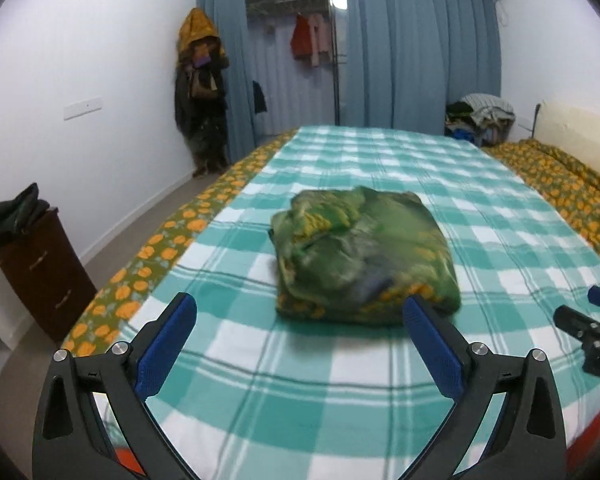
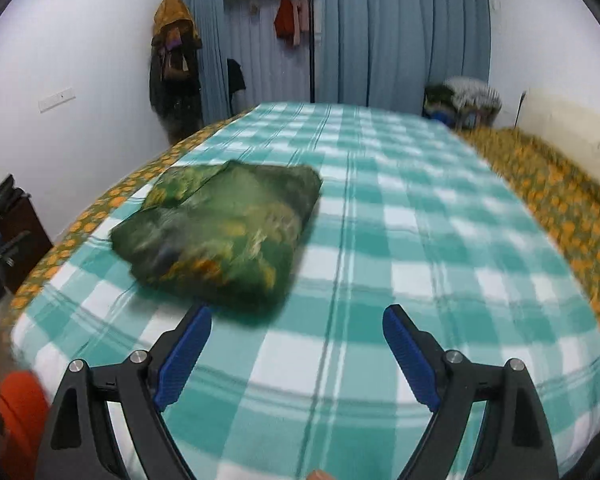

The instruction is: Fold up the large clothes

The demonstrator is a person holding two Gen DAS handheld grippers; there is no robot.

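A green cloth with yellow flowers (image 1: 360, 252) lies folded into a thick square bundle on the teal-and-white checked bed cover (image 1: 260, 380). My left gripper (image 1: 300, 308) hovers just in front of the bundle, open, nothing between its blue pads. In the right wrist view the same bundle (image 2: 220, 240) lies to the left of centre on the checked cover (image 2: 420, 240). My right gripper (image 2: 296, 316) is open and empty, a little nearer than the bundle and to its right. The right gripper's tip (image 1: 588, 320) shows at the right edge of the left wrist view.
A green sheet with orange flowers (image 1: 140, 280) edges the bed. A dark wooden cabinet (image 1: 40, 272) with clothes on top stands at the left wall. Hanging coats (image 1: 200, 92), blue curtains (image 1: 420, 48) and a clothes pile (image 1: 480, 120) are at the far end.
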